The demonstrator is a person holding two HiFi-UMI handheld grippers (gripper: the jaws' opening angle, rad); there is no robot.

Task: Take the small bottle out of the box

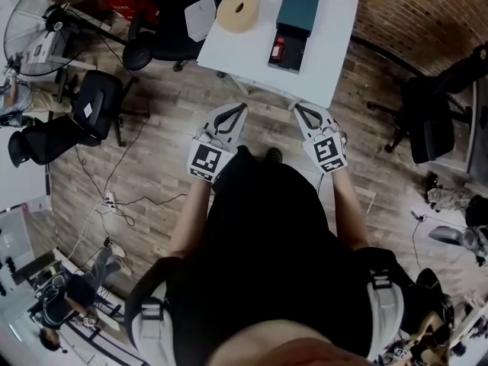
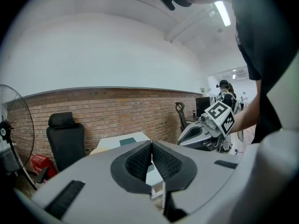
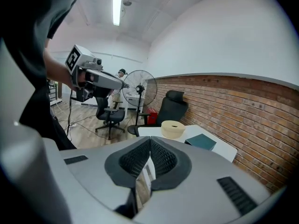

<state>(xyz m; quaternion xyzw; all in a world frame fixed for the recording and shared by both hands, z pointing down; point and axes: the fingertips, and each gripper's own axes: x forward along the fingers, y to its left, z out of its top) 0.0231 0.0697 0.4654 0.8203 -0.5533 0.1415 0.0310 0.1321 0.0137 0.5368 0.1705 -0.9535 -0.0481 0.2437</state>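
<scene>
Small bottle, reddish, lies in the dark open part of the teal box on the white desk at the upper centre of the head view, with a beige roll to its left. Below the desk's near edge, over the wooden floor, the left tool and the right tool point toward the desk. Each has its jaws pressed together on nothing, well apart from the box.
</scene>
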